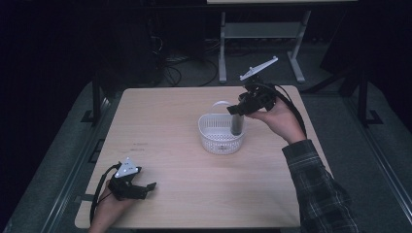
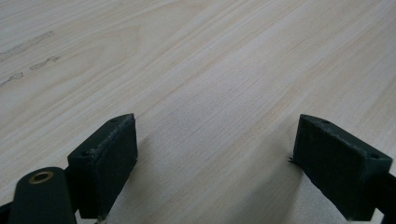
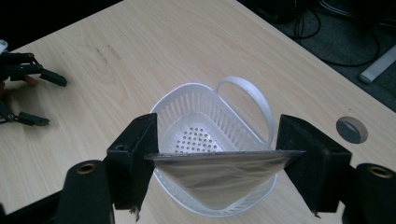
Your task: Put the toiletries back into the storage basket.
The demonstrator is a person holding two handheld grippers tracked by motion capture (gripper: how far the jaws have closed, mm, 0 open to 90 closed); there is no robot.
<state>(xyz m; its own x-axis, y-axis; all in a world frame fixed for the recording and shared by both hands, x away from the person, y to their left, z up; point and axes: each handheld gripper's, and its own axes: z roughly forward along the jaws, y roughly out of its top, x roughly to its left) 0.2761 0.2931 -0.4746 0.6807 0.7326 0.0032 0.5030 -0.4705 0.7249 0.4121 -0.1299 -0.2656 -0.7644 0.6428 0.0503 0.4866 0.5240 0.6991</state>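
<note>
A white perforated basket with a loop handle stands right of the table's middle; its rim lies below the right gripper's jaws. My right gripper hangs over the basket's right side, shut on the flat top edge of a grey pouch. The pouch dangles with its lower end inside the basket. My left gripper rests low at the table's front left corner. In the left gripper view it stands open over bare wood with nothing between its fingers. The right gripper view also shows it far off.
The light wooden table has a round cable hole near its right edge. Behind the table are a metal stand and loose cables on the dark floor. A plaid sleeve comes in at the bottom right.
</note>
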